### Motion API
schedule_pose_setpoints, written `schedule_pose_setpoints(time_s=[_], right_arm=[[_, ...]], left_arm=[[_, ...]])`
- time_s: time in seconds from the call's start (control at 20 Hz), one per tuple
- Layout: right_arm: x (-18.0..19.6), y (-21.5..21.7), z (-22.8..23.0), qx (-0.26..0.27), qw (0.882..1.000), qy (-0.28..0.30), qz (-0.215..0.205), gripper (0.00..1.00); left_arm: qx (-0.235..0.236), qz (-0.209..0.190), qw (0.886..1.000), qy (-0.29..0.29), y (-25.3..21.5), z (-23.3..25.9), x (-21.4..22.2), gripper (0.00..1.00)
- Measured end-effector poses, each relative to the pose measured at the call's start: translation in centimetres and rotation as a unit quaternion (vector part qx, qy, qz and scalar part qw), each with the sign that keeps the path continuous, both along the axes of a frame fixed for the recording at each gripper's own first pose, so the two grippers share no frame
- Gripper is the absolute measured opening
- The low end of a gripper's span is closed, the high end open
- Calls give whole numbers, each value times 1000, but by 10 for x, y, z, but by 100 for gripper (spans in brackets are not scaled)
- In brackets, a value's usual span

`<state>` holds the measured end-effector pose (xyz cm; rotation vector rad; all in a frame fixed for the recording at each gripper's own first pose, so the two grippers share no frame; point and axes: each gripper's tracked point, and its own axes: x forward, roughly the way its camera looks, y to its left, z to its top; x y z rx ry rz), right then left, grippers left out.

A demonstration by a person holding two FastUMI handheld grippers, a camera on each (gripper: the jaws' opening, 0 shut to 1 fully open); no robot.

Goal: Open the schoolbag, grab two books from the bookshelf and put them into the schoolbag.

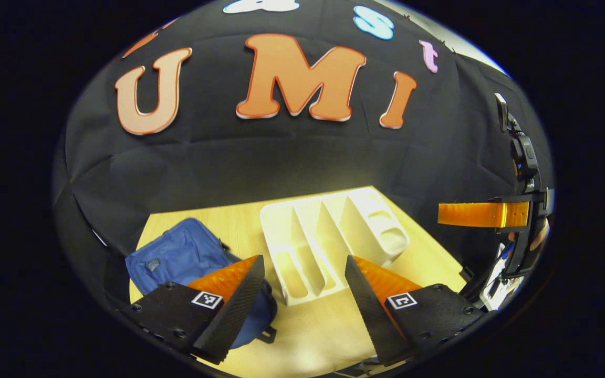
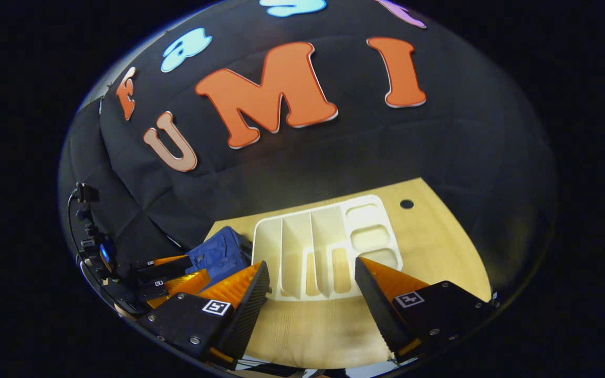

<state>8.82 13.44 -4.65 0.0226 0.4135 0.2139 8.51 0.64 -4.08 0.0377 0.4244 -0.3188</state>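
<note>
A blue schoolbag [image 1: 181,254] lies flat on the left of the wooden table [image 1: 323,336]; I cannot tell whether its zip is open. Right of it a white bookshelf rack [image 1: 329,236] lies with its slots bare. My left gripper [image 1: 304,258] hovers open above the table's near edge, its left finger over the bag's corner, holding nothing. The right gripper [image 1: 444,214] shows side-on at the far right, held by a hand. In the right gripper view, my right gripper [image 2: 311,261] is open and empty in front of the rack [image 2: 323,241], with the bag [image 2: 218,254] and the left gripper [image 2: 197,268] off to the left.
The table [image 2: 439,247] has a small round hole [image 2: 406,203] near its far right corner. Black booth cloth rises right behind the table's far edge. Bare wood lies between the rack and the near edge.
</note>
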Motion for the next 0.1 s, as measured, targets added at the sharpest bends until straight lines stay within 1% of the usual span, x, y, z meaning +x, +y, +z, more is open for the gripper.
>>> schedule_pose_setpoints(time_s=[0.05,0.1], right_arm=[[-2,-4,16,-6,1000,-27,4,97],[-6,-8,26,-8,999,-48,10,97]], left_arm=[[-10,4,999,-38,-2,19,5,98],[-25,-4,997,-75,-9,33,7,98]])
